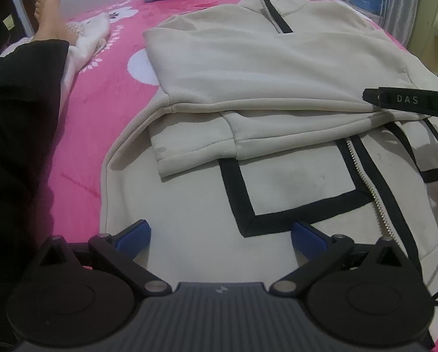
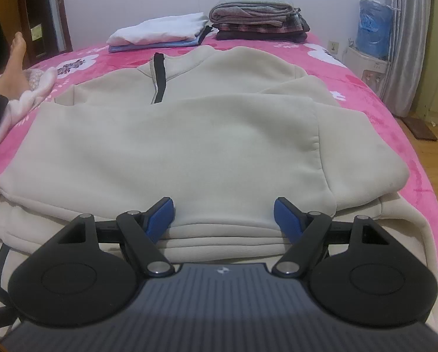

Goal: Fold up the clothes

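Note:
A cream zip-up jacket (image 1: 277, 67) with black trim lies flat on the pink blanket (image 1: 101, 94), collar at the far end. One sleeve (image 2: 175, 146) is folded across its chest. My left gripper (image 1: 221, 234) hovers open over the jacket's lower front, beside the black-edged pocket and the zipper (image 1: 365, 182), with nothing held. My right gripper (image 2: 224, 214) stands open at the near edge of the folded sleeve, and cloth lies between its blue pads (image 2: 160, 217). In the left wrist view a black finger (image 1: 406, 99) of the right gripper reaches in from the right over the sleeve's edge.
Two stacks of folded clothes, one white and blue (image 2: 160, 32) and one grey and plaid (image 2: 257, 17), sit at the far end of the bed. A person's bare foot (image 2: 13, 67) and dark-clothed leg (image 1: 19, 146) lie at the left. The bed's right edge drops to a wooden floor (image 2: 436, 170).

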A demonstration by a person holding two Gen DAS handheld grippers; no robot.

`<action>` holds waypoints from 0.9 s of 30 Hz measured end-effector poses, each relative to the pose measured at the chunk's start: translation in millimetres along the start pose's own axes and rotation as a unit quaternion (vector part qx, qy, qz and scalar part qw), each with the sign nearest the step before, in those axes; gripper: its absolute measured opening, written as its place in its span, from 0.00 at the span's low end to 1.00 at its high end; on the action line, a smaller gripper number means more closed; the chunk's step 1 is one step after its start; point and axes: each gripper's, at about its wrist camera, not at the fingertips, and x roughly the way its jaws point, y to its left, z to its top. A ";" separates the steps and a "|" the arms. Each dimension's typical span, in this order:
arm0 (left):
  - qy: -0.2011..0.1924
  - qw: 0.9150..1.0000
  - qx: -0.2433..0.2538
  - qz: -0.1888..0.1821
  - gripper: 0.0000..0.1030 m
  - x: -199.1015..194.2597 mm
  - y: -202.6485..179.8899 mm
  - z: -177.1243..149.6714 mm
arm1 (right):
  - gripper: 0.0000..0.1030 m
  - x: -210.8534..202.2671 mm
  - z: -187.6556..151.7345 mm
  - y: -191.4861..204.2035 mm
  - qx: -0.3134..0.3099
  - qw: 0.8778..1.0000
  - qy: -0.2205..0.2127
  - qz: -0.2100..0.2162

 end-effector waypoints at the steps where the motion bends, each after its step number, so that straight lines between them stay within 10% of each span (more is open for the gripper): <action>1: 0.001 1.000 0.000 0.000 1.00 0.0 -0.3 0.0 | 0.74 -0.9 -1.4 -0.4 0.000 1.000 0.000 0.001; 27: -0.012 1.000 -0.008 0.004 1.00 -1.6 -3.3 -3.2 | 0.77 0.6 -4.3 2.5 -0.005 1.000 -0.009 -0.002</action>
